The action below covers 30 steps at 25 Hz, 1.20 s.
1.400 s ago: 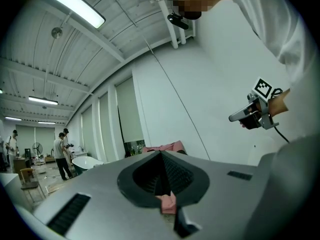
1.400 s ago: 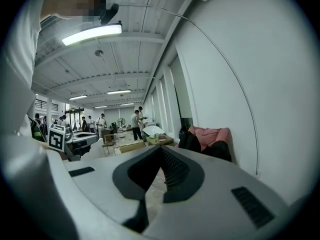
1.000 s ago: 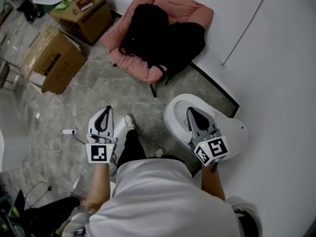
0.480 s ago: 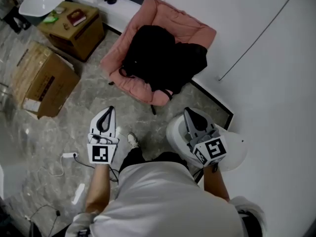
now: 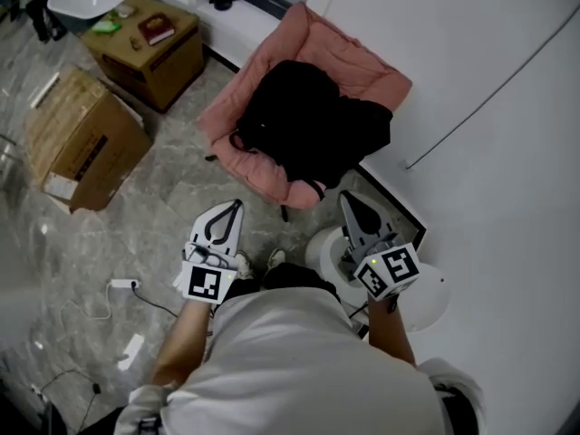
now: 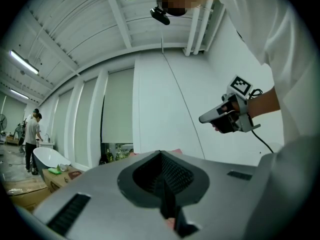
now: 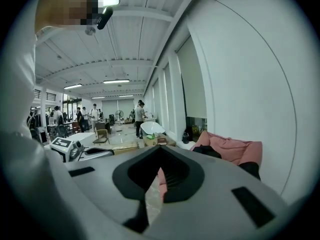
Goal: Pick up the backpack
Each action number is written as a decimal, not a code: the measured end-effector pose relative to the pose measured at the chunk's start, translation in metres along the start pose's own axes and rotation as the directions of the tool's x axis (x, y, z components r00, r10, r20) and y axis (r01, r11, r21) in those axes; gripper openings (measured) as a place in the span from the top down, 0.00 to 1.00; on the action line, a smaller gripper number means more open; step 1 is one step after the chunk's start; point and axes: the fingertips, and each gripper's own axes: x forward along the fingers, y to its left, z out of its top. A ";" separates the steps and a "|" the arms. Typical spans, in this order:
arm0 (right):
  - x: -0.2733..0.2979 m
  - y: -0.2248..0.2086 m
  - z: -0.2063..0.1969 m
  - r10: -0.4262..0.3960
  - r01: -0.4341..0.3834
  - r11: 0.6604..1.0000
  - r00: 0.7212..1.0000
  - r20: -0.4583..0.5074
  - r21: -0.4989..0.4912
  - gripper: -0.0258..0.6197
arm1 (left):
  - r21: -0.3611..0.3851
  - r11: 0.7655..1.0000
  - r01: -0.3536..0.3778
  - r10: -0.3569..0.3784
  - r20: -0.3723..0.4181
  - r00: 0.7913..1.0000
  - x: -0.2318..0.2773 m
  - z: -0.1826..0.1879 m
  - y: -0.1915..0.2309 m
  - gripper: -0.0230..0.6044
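Backpack (image 5: 308, 130) is slumped on the pink chair (image 5: 362, 57); short of it, left gripper (image 5: 234, 210) and right gripper (image 5: 349, 205) are held shut, empty. Unopened, the straps would be nudged, not caught.

Black backpack (image 5: 306, 130); pink chair (image 5: 352, 57); brown cardboard box (image 5: 86, 141); floor (image 5: 172, 202) grey (marble-veined); white wall (image 5: 507, 152); white shirt (image 5: 299, 361)

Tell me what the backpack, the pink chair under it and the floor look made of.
The backpack looks like matte black woven fabric, likely nylon or polyester; it slumps in soft folds. The pink chair looks like padded matte cloth, with puffy, creased cushions. The floor is grey veined stone or stone-look tile with a faint sheen; tile joints show.
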 end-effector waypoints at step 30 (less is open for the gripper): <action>0.149 -0.234 -0.030 0.114 -0.112 0.990 0.993 -0.022 0.089 0.93 | 0.022 0.992 -0.128 0.130 -0.118 0.985 0.221 -0.004 0.028 0.94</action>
